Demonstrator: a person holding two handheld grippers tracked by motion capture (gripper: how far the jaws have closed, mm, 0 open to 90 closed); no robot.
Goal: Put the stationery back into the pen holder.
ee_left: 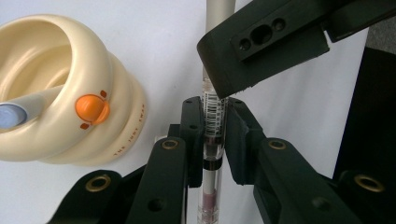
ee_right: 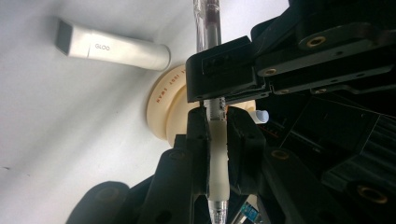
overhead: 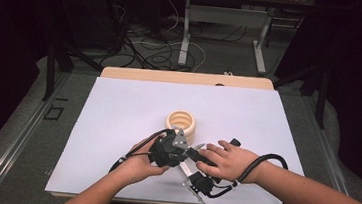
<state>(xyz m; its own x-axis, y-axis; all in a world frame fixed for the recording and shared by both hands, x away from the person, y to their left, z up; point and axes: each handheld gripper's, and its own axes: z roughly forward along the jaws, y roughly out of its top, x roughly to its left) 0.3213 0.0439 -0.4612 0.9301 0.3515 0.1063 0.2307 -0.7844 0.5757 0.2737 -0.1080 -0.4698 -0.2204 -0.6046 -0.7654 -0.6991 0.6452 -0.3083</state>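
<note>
White sheeting covered the surface (overhead: pixel 116 126) in the high view, with dark floor and loose cables behind it at the top of the frame; a cream ringed pen holder (overhead: pixel 181 122) stood at mid-frame, and just below it the left tool (overhead: pixel 170 151) and the right tool (overhead: pixel 197 176) met, a hand (overhead: pixel 228 161) laid over the right one; the pen between them was too small to follow there.

Seen from the left gripper view, the left tool (ee_left: pixel 214 140) had its jaws pressed together on a clear-barrelled pen (ee_left: pixel 214 119), pinching it at the barcode label; the other tool's jaw tip (ee_left: pixel 261 44) sat against the pen higher up, at upper centre; the pen holder (ee_left: pixel 60 93), with its orange knob, lay at the left of the frame, near the pen but apart from it.

Seen from the right gripper view, the right tool (ee_right: pixel 217 149) was pinching the same pen (ee_right: pixel 217 154) on its pale rubber sleeve, the tip pointing to the bottom edge; the left tool's jaws (ee_right: pixel 224 70) gripped the barrel just above; a white tube marked GLOO (ee_right: pixel 112 46) lay on the sheet at upper left.

My judgement: with both grips so close together, the step looked like a handover or a pull-apart; it would go best if both tools stayed in line with the barrel and only one grip eased off; twisting could bend or snap the pen.
</note>
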